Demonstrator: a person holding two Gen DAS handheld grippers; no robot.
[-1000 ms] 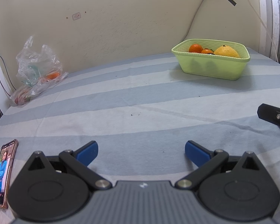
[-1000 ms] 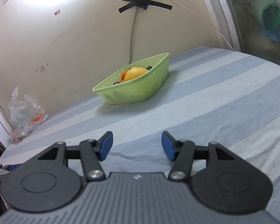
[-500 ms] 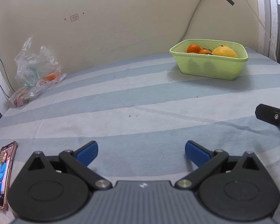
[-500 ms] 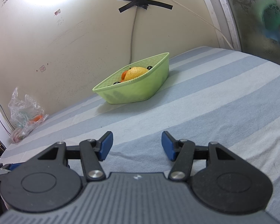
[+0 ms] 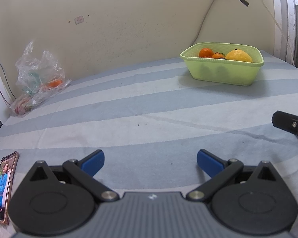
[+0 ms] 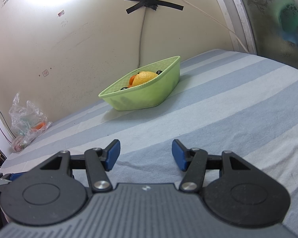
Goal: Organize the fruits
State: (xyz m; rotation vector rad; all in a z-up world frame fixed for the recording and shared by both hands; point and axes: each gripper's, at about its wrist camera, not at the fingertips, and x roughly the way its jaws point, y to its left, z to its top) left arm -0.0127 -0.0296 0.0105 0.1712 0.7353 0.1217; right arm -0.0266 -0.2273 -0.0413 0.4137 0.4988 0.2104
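A light green basket (image 5: 224,73) (image 6: 145,97) stands at the far right of the striped cloth, near the wall. Inside it lie a big yellow citrus (image 5: 238,56) (image 6: 144,77), small oranges (image 5: 206,52) and dark fruits (image 6: 159,72). My left gripper (image 5: 150,161) hovers low over the cloth, open and empty, well short of the basket. My right gripper (image 6: 146,154) is open too, with nothing between its blue pads (image 6: 177,156). One of its black fingers (image 5: 288,122) pokes into the left wrist view at the right edge.
A crumpled clear plastic bag (image 5: 37,79) (image 6: 27,123) with an orange fruit inside lies at the far left by the wall. A phone (image 5: 3,186) with a lit screen rests at the near left edge. A taped cable (image 6: 142,29) runs down the wall.
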